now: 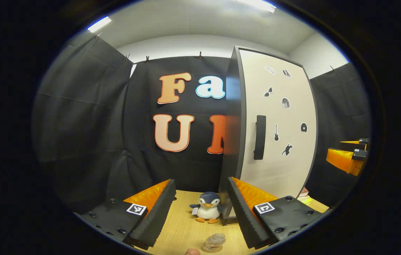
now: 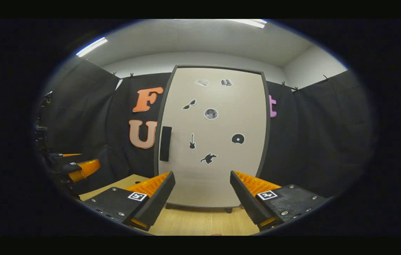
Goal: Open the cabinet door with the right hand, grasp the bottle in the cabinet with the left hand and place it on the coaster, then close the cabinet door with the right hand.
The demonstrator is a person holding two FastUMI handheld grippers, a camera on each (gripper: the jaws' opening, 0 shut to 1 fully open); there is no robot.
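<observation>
Indoors, both grippers [image 1: 200,212] [image 2: 202,198] gape over the wooden table [image 1: 182,230], perhaps a coaster [image 1: 212,248] there

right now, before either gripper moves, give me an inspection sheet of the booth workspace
Surface: light wooden tabletop, bare between the fingers.
Job's things: cabinet door shut, its black handle on the left edge; clear coaster near the front edge; bottle not visible.
Clutter: plush penguin beside the cabinet's left corner; stacked books right of the cabinet.
Grippers: left gripper open, holding nothing; right gripper open, facing the door, apart from it.
Cables: nothing seen.
Surroundings: black cloth walls, white ceiling with strip lights.
</observation>
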